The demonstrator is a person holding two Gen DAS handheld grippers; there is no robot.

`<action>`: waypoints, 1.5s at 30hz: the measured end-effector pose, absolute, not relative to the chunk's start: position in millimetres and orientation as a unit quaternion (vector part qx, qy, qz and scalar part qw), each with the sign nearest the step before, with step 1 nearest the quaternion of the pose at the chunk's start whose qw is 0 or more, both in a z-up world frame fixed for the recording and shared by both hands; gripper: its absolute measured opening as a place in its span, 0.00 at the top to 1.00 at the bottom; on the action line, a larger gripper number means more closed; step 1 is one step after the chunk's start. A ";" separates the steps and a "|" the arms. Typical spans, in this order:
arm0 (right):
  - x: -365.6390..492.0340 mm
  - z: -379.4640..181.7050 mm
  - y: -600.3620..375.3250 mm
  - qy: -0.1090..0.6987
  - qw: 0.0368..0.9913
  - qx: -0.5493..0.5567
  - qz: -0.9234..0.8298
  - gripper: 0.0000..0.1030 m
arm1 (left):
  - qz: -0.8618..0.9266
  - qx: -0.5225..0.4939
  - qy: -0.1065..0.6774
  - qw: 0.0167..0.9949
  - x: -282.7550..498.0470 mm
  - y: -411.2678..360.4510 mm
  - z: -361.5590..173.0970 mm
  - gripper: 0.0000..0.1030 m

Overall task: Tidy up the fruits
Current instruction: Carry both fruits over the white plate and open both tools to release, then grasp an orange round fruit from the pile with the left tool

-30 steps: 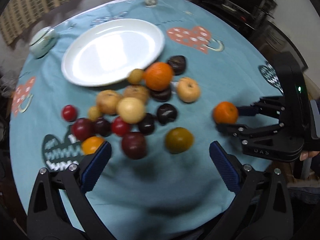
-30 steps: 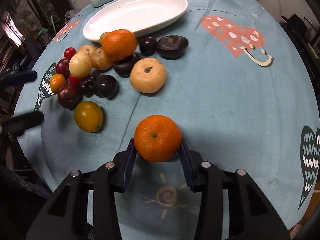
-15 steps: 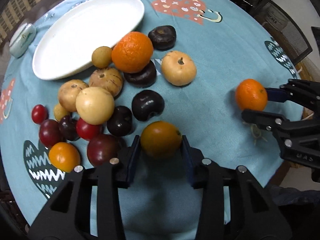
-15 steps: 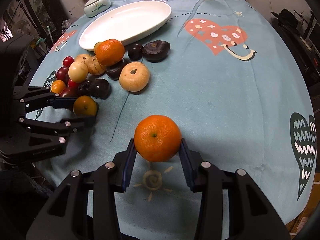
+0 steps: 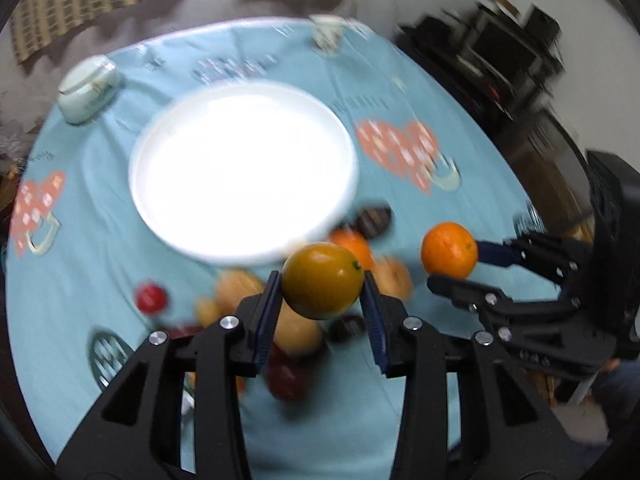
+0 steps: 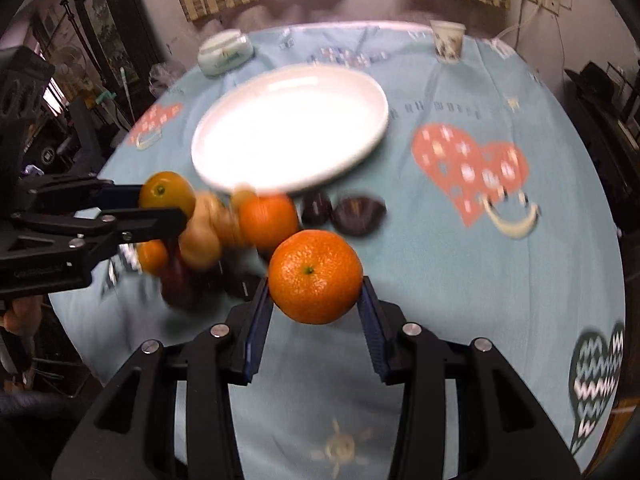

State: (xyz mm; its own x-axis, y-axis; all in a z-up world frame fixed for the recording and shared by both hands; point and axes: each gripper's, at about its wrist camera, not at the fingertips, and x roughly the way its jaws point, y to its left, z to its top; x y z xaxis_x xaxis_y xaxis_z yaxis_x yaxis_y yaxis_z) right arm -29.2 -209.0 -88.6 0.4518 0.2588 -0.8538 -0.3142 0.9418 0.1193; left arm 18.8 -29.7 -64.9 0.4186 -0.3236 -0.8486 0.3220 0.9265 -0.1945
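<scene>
My left gripper is shut on a yellow-green orange, held in the air above the fruit pile. The same fruit shows at the left of the right wrist view. My right gripper is shut on a bright orange mandarin, also lifted off the cloth; that mandarin appears at the right of the left wrist view. The white plate lies empty beyond both fruits. Blurred fruits stay piled on the cloth near the plate's near rim.
A light blue cloth with heart prints covers the round table. A pale green lidded dish sits at the far left and a small paper cup at the far edge. Dark furniture stands beyond the table on the right.
My left gripper closed on the yellow-green orange and lifted it off the cloth. The right gripper rose with its mandarin. Both views now tilt up toward the plate.
</scene>
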 end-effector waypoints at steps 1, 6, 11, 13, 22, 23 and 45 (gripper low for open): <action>-16.8 -82.6 -205.1 0.489 0.855 -0.023 0.173 0.58 | -0.178 -0.010 0.503 0.846 36.0 -22.7 -60.8 0.61; 47.9 -76.5 -177.8 0.483 0.857 -0.024 0.178 0.57 | -0.136 -0.009 0.523 0.841 93.8 -18.5 -71.8 0.61; 94.3 -102.9 -153.5 0.508 0.840 -0.050 0.184 0.56 | -0.119 -0.008 0.556 0.823 127.5 -16.4 -102.4 0.61; 108.0 -115.0 -146.7 0.512 0.835 -0.066 0.189 0.56 | -0.115 -0.010 0.565 0.817 135.4 -13.0 -112.1 0.61; 115.4 -110.2 -153.6 0.505 0.836 -0.075 0.203 0.37 | -0.097 -0.049 0.558 0.823 145.9 17.1 -112.3 0.48; 109.9 -107.6 -155.4 0.508 0.832 -0.075 0.209 0.37 | -0.097 -0.053 0.552 0.826 142.7 20.5 -107.5 0.42; -39.8 -131.9 -175.9 0.551 0.802 -0.052 0.224 0.36 | -0.085 -0.061 0.570 0.815 -31.3 68.9 -126.6 0.27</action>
